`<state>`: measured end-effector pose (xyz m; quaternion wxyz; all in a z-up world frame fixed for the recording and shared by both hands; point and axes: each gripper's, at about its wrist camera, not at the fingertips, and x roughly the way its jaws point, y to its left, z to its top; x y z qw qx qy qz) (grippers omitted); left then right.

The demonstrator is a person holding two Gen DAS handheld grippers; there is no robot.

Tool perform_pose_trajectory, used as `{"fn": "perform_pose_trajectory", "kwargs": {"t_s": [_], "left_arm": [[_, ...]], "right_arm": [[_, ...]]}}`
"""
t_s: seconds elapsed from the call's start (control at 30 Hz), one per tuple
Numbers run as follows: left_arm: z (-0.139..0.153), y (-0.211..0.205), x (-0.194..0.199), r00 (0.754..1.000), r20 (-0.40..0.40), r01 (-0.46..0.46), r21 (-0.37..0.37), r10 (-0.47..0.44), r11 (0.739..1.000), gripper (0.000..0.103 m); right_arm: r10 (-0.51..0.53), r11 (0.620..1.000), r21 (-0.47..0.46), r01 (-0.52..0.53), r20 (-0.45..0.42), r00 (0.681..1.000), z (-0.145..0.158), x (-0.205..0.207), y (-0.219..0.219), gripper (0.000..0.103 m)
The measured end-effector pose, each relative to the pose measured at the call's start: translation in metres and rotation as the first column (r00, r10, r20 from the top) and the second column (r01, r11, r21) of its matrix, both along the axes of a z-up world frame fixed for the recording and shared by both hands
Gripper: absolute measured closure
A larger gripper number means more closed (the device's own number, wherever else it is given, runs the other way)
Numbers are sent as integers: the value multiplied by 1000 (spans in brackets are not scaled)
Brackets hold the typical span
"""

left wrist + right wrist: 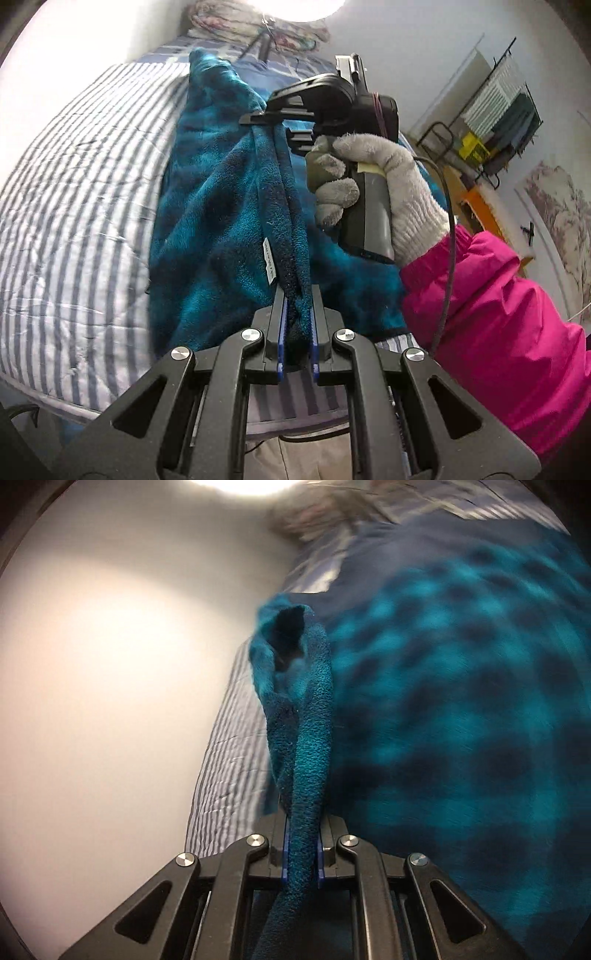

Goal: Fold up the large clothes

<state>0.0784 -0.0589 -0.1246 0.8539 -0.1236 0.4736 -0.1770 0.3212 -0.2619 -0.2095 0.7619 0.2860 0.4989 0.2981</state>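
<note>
Teal fleece fills the left wrist view: the fleece garment, blotched teal and dark blue, lies lengthwise on the striped bedspread and runs toward the far end of the bed, where a bundled floral quilt sits. The left gripper is pinched tight on a doubled hem of the garment, its blue pads pressed against both sides of the fabric, and a small white care label hangs just beyond the fingers. Farther along the same raised edge, the right gripper is clamped on the fleece too, held by a gloved hand in a pink sleeve. A wire rack stands against the wall at the right. In the right wrist view, the right gripper bites a thick rolled rope of fleece, and the bulk of the garment billows blurred to the right above the bed. I judge the edge is being lifted for a fold. The risks look plain: the plush pile is slippery and the grip holds a bunched roll, not a flat hem, so a layer could slide out; uneven tension between the two grips could twist the edge and leave a crooked fold.
</note>
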Motion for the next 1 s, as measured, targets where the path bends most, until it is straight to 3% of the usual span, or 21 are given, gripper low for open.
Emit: {"fn": "perform_pose_trajectory", "kwargs": {"t_s": [0.17, 0.33, 0.47, 0.57, 0.77, 0.83, 1.0], "left_arm": [[-12, -19, 7, 999, -23, 34, 36, -33, 999, 96], [-20, -29, 6, 998, -29, 63, 86, -61, 994, 96], [-18, -26, -1, 997, -16, 75, 98, -74, 992, 95], [-12, -22, -13, 996, 3, 87, 95, -87, 992, 92], [10, 7, -43, 987, 11, 163, -56, -163, 985, 88], [20, 26, -51, 989, 30, 146, -101, -144, 984, 88], [28, 69, -46, 999, 49, -2, -67, 5, 998, 88]], "right_arm": [[-100, 989, 101, 109, -90, 991, -36, -6, -38, 96], [-121, 989, 71, 129, -105, 987, -47, -9, -38, 96], [-76, 996, -43, 73, -57, 996, -30, -8, -20, 92], [-64, 995, -79, 62, -30, 997, -10, -12, -17, 75], [-5, 988, -151, 18, 86, 996, 51, -40, -30, 68], [29, 983, -185, -7, 121, 992, 69, -60, -35, 68], [178, 946, -300, -122, 169, 969, 88, -129, -36, 68]]}}
